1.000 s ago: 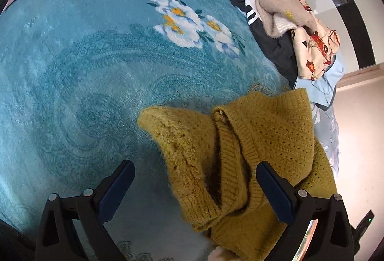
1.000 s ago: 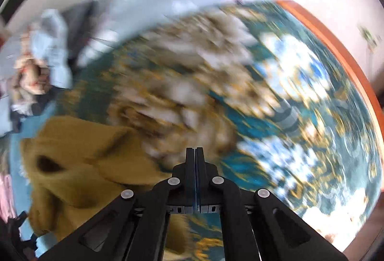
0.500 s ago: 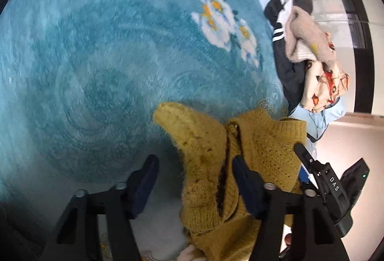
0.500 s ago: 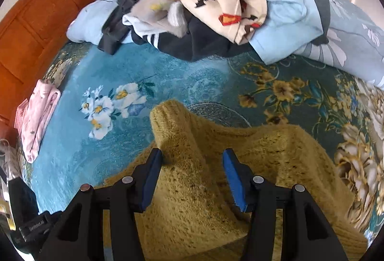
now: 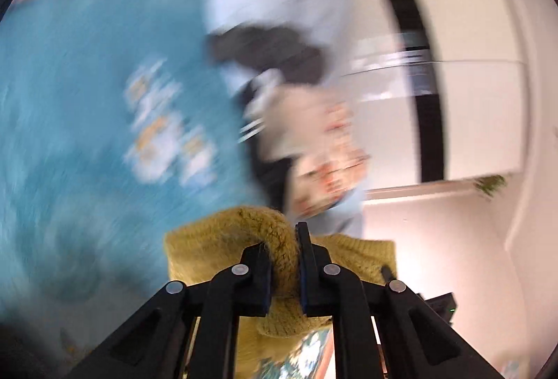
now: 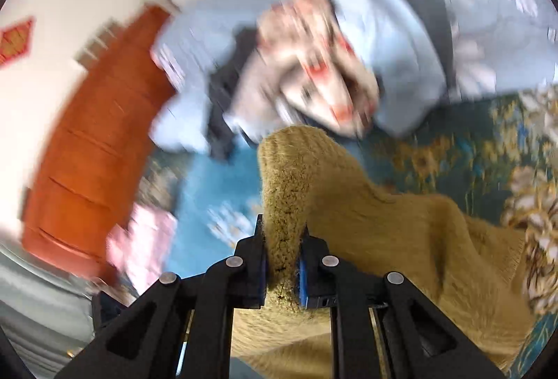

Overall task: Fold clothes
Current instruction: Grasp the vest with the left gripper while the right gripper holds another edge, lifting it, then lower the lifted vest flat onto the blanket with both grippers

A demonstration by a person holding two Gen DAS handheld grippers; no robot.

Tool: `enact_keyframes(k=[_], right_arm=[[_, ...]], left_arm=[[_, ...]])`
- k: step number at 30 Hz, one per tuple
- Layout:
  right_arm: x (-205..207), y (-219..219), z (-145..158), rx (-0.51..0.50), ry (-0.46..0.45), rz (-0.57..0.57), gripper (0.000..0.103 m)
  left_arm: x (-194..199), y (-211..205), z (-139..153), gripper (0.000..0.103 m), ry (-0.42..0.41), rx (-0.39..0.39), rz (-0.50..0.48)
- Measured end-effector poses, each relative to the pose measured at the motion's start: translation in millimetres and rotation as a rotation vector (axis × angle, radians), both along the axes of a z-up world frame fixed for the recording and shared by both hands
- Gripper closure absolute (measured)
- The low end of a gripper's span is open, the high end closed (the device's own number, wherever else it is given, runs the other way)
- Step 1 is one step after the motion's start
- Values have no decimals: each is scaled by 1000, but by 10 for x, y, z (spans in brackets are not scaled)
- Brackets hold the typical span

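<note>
A mustard-yellow knitted sweater (image 5: pixel 223 239) lies on the teal flowered blanket (image 5: pixel 69 100). My left gripper (image 5: pixel 284 253) is shut on a thick fold of the sweater, which bulges up between the jaws. My right gripper (image 6: pixel 283 250) is shut on another edge of the same sweater (image 6: pixel 383 222); the knit rises in a peak ahead of the fingers and drapes off to the right. Both views are motion-blurred.
A pile of unfolded clothes (image 6: pixel 314 65), dark, beige and red-printed, lies on pale blue bedding (image 6: pixel 418 47) ahead. A pink garment (image 6: pixel 143 250) lies at the left by the orange wooden headboard (image 6: pixel 97 135). White wall stands to the right (image 5: pixel 470 135).
Both grippers were open around the sweater half a second ago; now both have shut on it. Both cameras have swung upward and the sweater's edges are lifted.
</note>
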State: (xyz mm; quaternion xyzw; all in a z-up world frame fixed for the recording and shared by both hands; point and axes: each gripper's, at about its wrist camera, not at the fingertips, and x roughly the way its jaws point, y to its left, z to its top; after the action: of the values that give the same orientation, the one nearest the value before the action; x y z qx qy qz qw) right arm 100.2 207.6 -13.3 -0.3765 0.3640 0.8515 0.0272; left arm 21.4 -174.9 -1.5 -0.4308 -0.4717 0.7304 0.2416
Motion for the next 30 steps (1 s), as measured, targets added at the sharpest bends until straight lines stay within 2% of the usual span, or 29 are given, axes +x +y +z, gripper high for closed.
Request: enact_keyframes(k=[4, 6, 9, 12, 19, 21, 23, 26, 28, 30], right_arm=[[306, 151, 1032, -18, 283, -52, 89], [498, 127, 1463, -22, 407, -49, 89], [755, -64, 1721, 4, 495, -21, 89], [1012, -258, 1975, 32, 581, 7, 89], [1653, -625, 1906, 35, 587, 48, 89], [1865, -705, 2052, 84, 613, 66, 89], [2072, -752, 2206, 153, 650, 78, 89], [2091, -713, 2227, 195, 636, 56, 89], [1982, -653, 2116, 205, 588, 35, 89], [1795, -556, 1834, 199, 507, 11, 89]], left_arm=[[118, -124, 1396, 91, 351, -3, -10], [333, -218, 1927, 91, 492, -23, -12], [729, -349, 2310, 91, 639, -68, 16], [1002, -427, 2352, 91, 694, -128, 36], [1512, -439, 2489, 91, 775, -256, 43], [1653, -438, 2530, 91, 798, -293, 44], [1601, -305, 2596, 91, 817, -311, 25], [1296, -148, 2412, 91, 731, -332, -14], [1064, -44, 2113, 91, 640, -352, -41], [860, 53, 1712, 91, 546, -371, -62]])
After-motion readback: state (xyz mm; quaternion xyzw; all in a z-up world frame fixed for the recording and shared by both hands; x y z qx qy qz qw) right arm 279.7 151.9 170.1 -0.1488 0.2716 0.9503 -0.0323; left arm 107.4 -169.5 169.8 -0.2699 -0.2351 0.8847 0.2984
